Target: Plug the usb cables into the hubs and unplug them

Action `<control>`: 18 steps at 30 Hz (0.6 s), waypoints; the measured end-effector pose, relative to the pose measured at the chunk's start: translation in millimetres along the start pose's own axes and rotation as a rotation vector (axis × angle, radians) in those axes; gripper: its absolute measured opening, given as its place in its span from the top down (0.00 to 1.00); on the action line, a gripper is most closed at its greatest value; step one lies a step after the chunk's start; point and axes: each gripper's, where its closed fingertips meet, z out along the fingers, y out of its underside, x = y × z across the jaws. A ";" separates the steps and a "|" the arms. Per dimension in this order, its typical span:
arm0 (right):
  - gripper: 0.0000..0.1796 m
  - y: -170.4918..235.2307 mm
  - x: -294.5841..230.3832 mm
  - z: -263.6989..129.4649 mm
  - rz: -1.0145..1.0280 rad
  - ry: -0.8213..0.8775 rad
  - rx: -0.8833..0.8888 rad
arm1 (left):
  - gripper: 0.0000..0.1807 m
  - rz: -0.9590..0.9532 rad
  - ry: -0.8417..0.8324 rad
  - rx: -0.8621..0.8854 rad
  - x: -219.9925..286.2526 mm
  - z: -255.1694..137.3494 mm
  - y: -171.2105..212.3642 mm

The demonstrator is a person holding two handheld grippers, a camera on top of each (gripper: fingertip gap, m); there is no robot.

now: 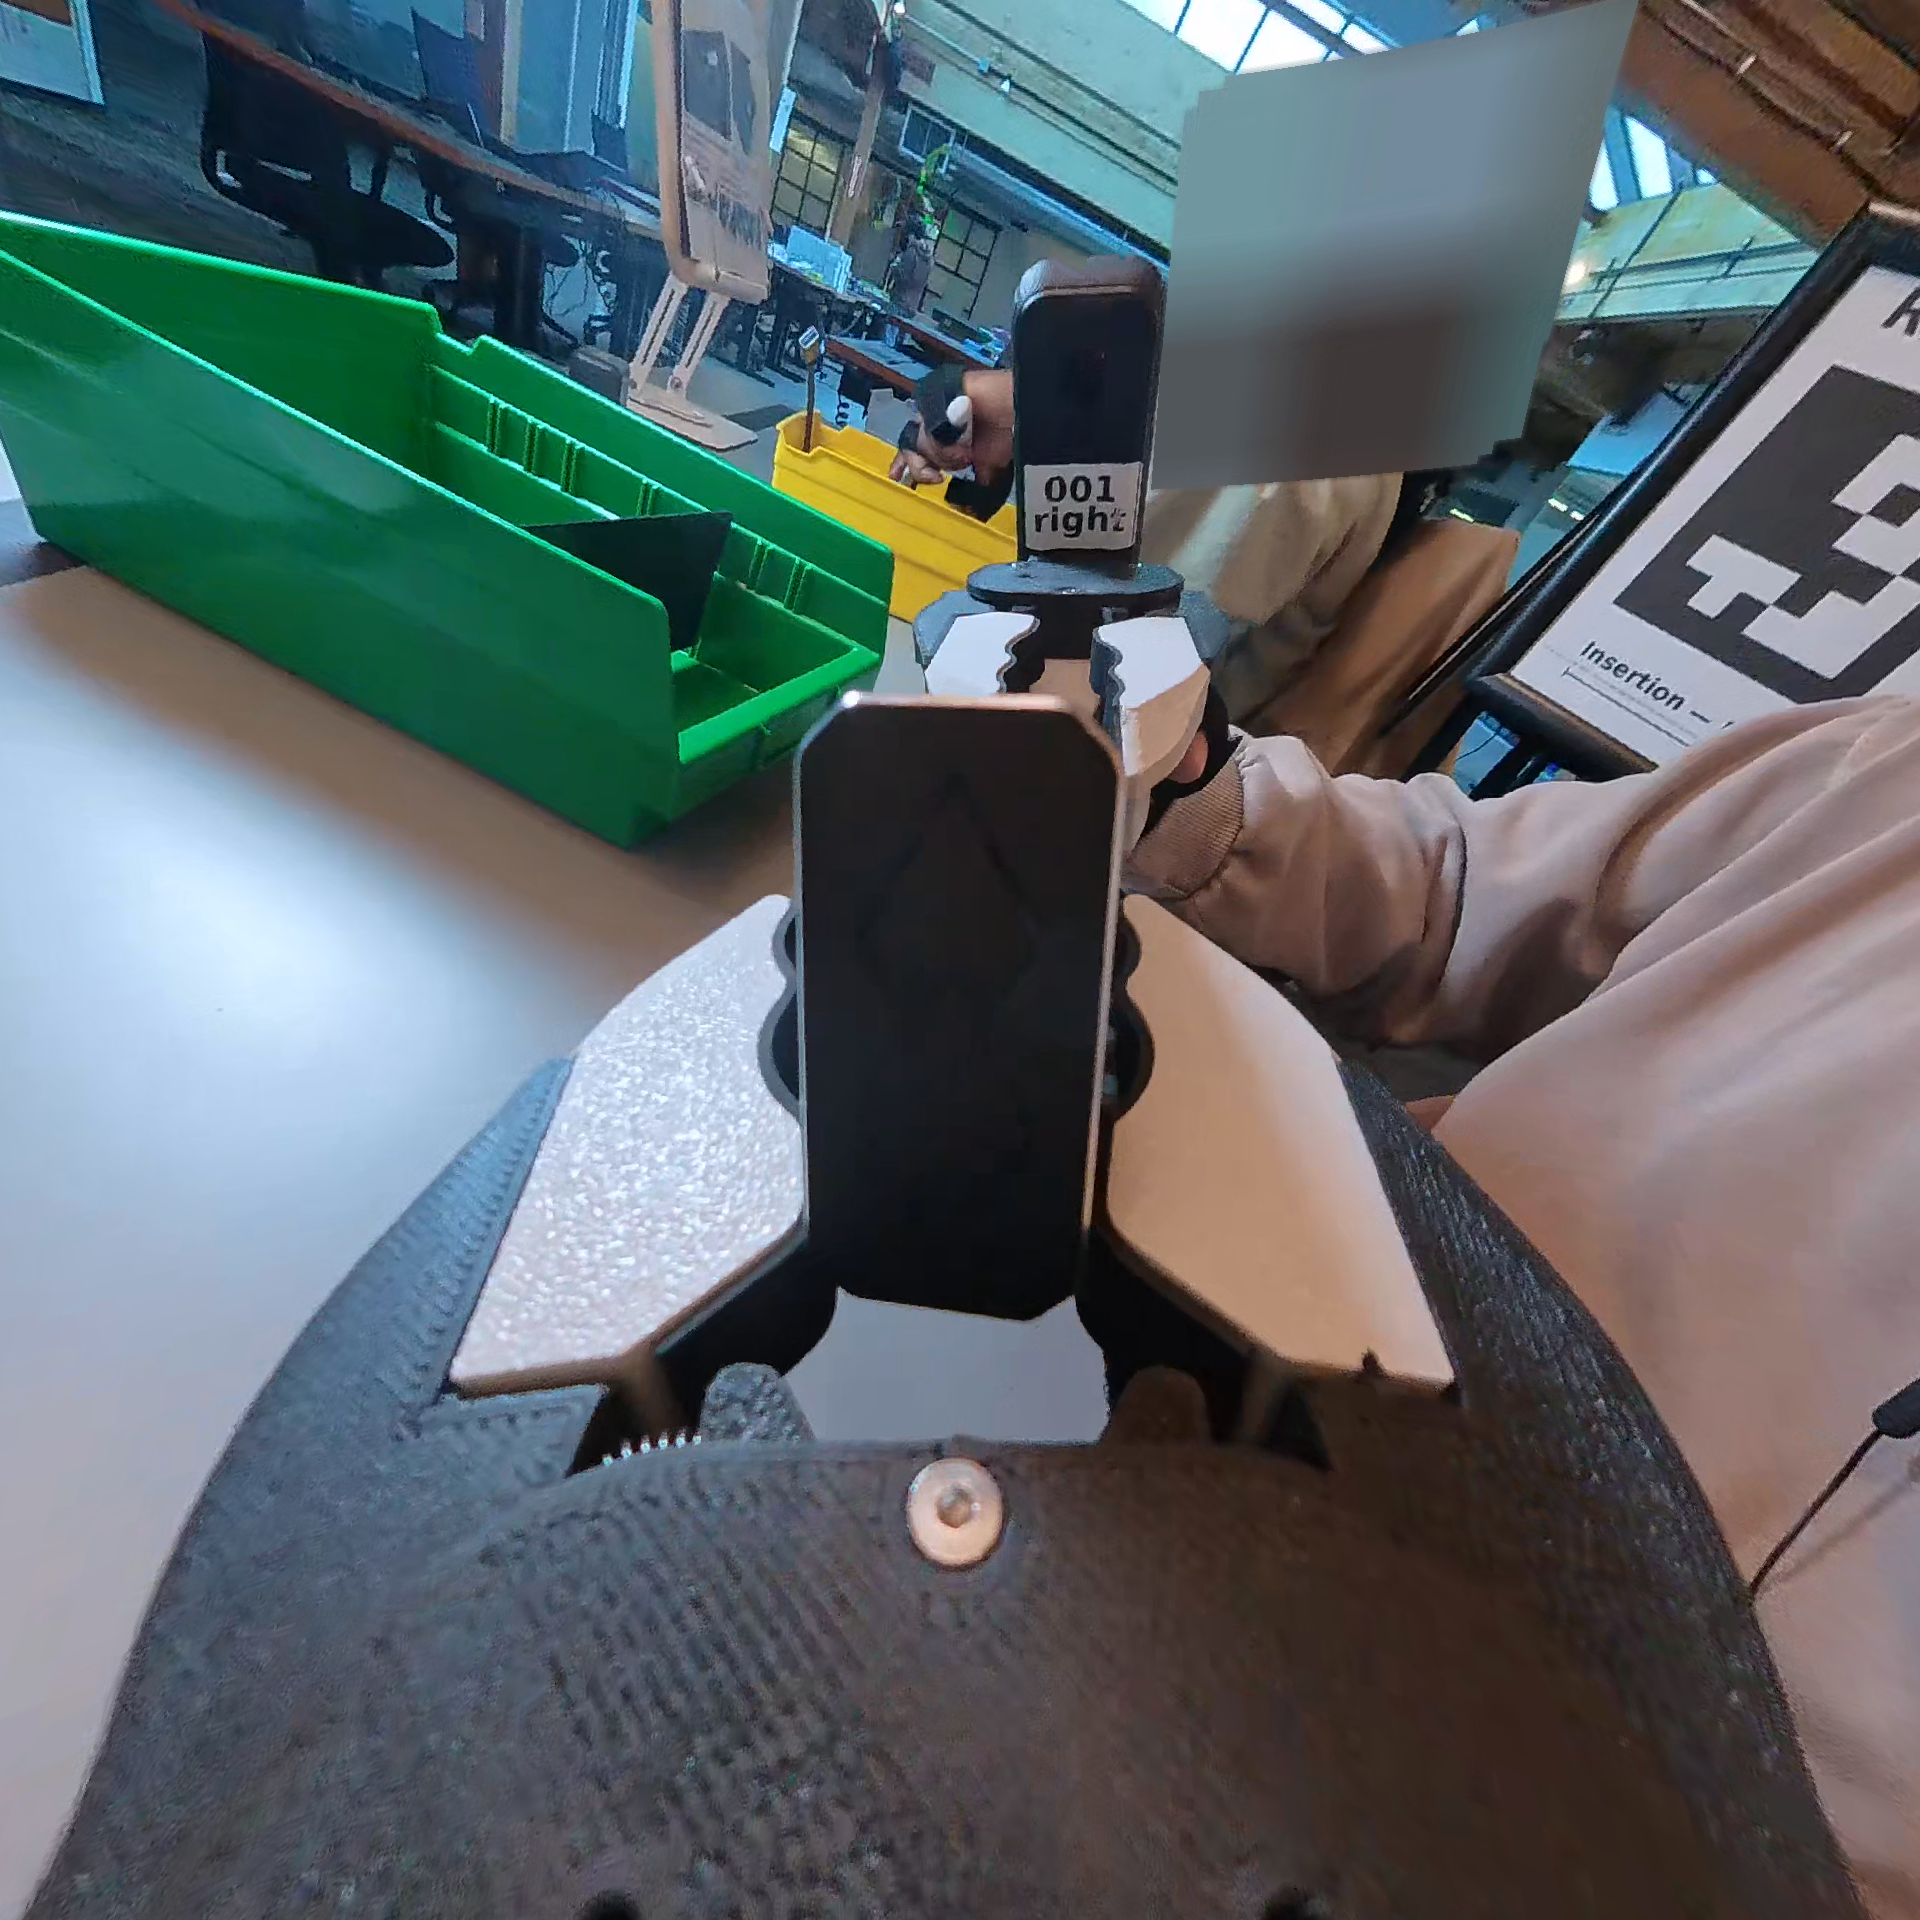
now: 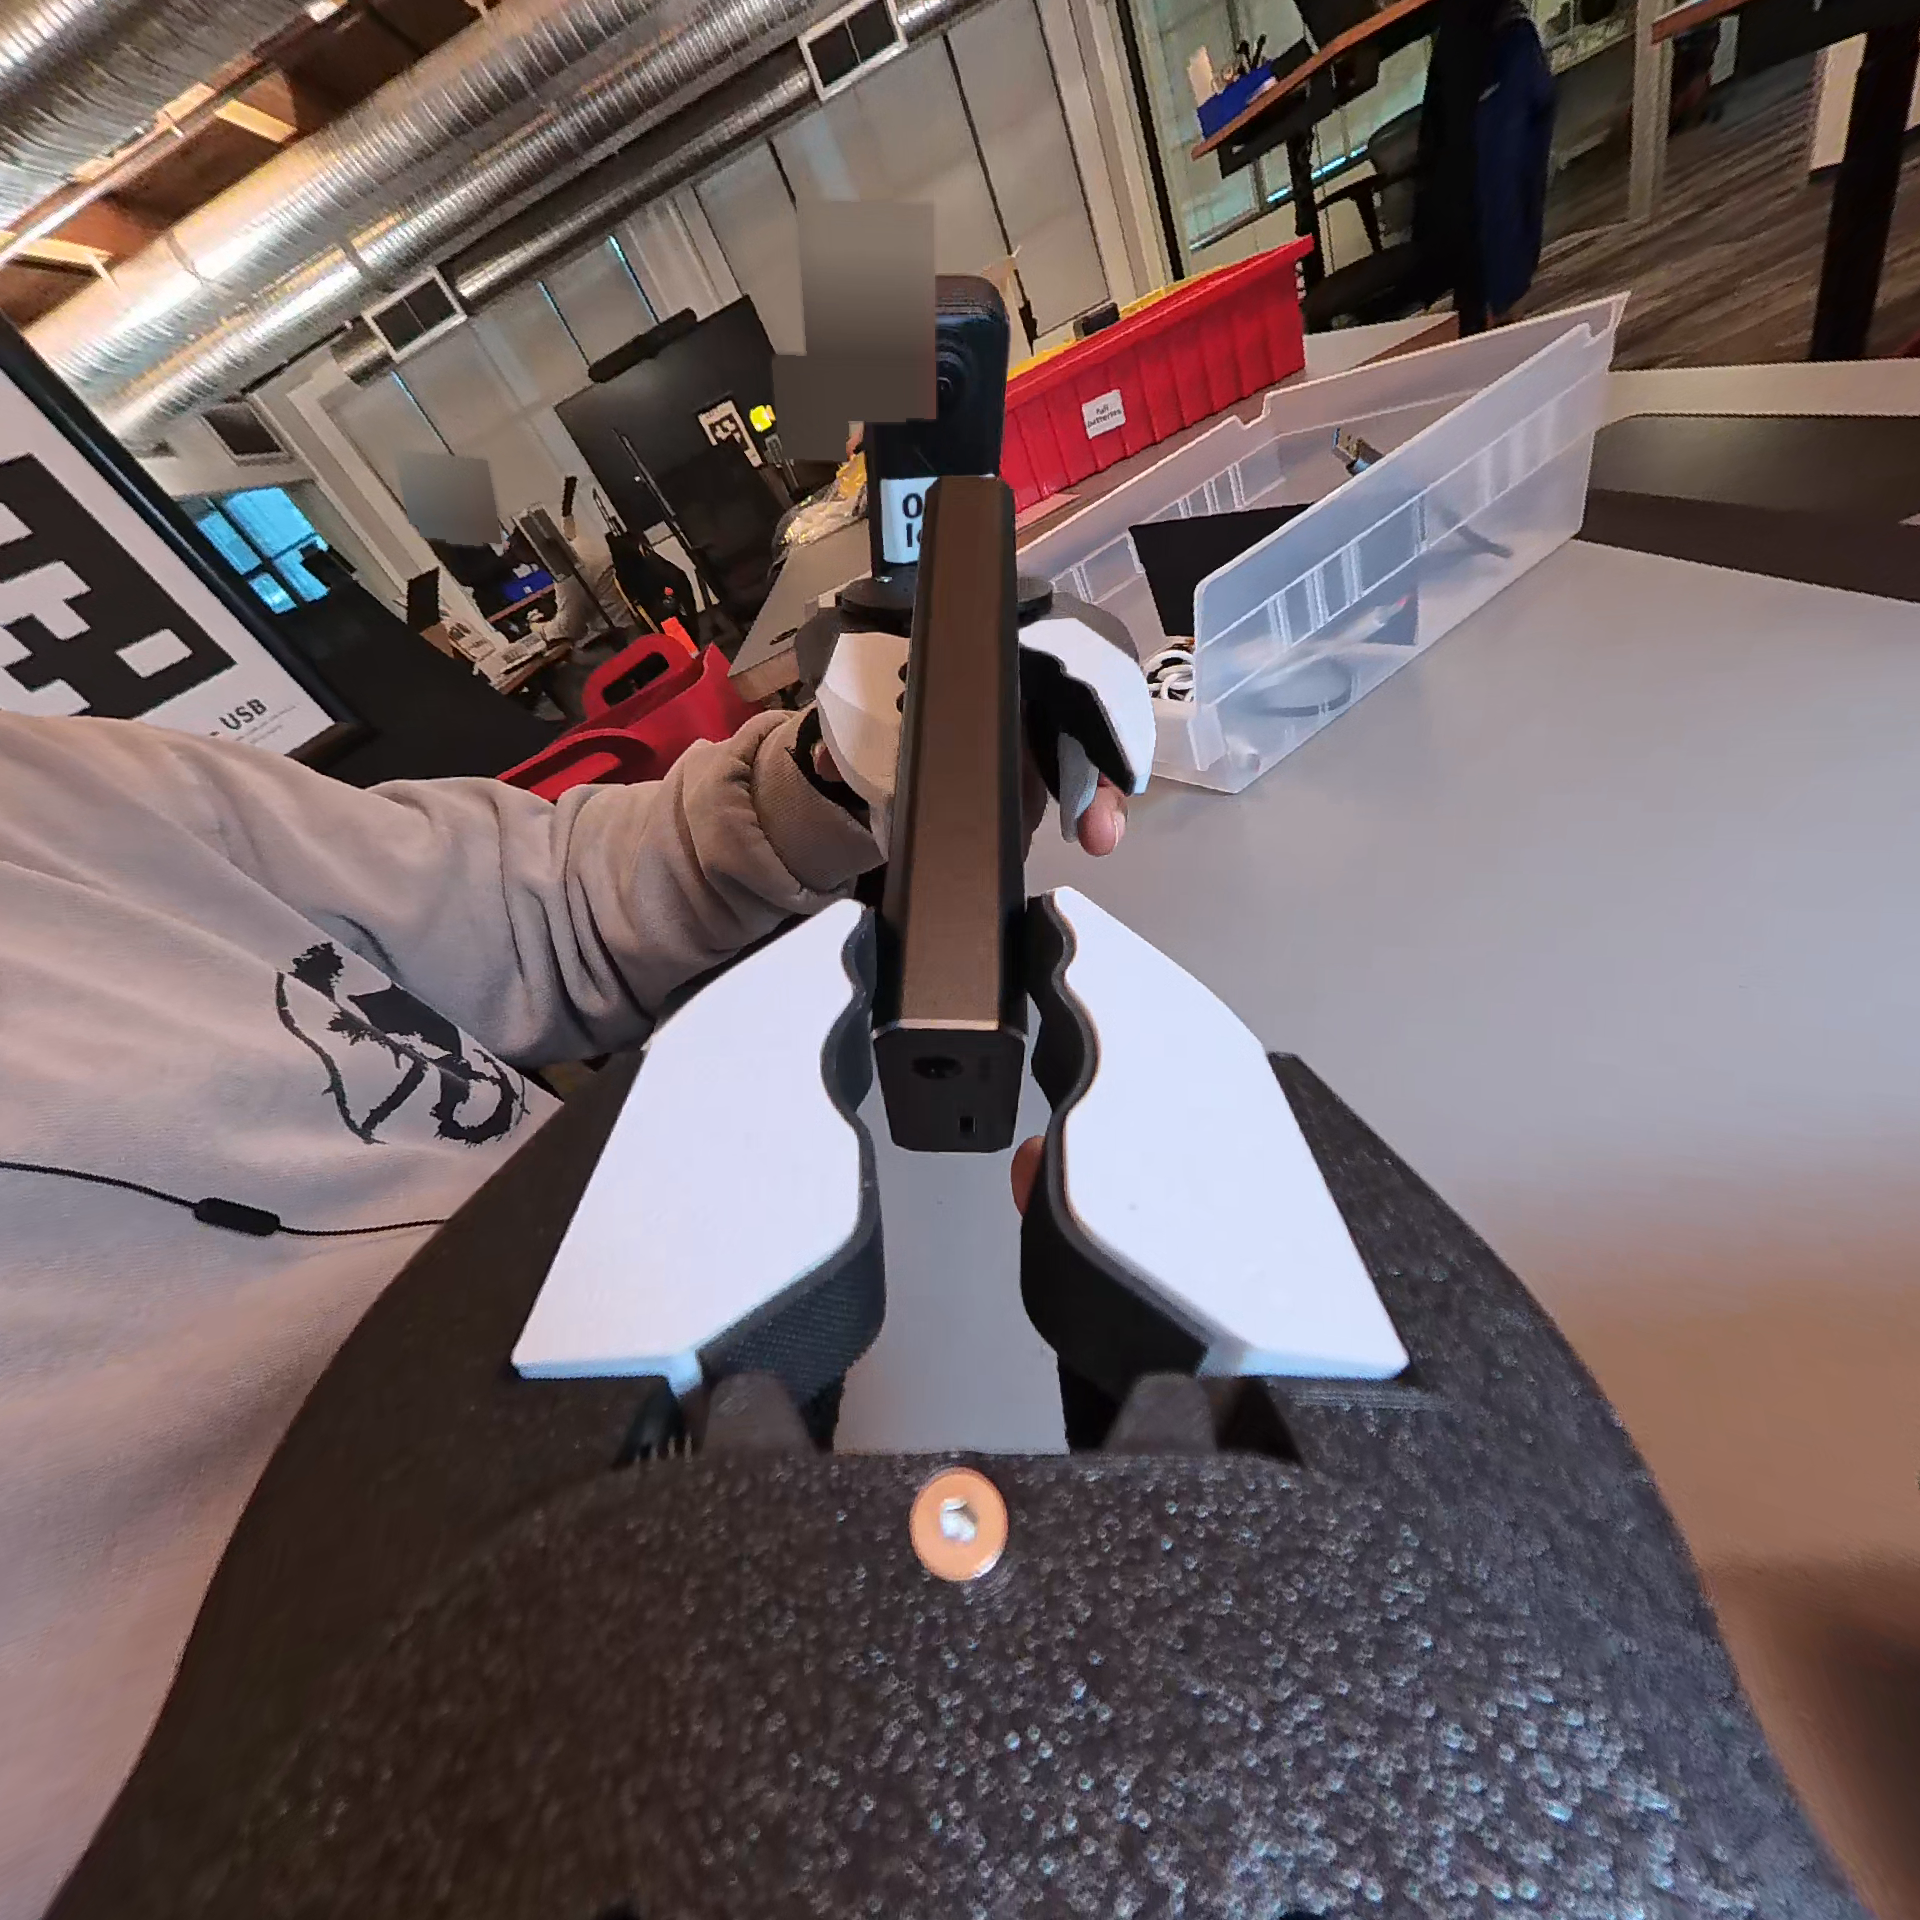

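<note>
At twelve o'clock from both wrist cameras, the black hub (image 1: 956, 1039) hung over the table (image 1: 260, 987), clamped across its width by the left gripper (image 1: 956, 920). The right gripper (image 2: 951, 914) flanked its other end, contact unclear. Any uneven pull or twist between them could have wrenched it loose.

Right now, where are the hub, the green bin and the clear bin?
hub (image 1: 956, 997): left wrist view, middle of its flat black face.
green bin (image 1: 343, 582): left wrist view, near side wall.
clear bin (image 2: 1392, 582): right wrist view, near long wall.
</note>
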 end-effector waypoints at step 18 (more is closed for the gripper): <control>0.68 30.8 -16.3 37.3 0.141 -0.128 -0.011 | 0.75 -0.253 0.043 0.442 9.8 -18.1 -55.9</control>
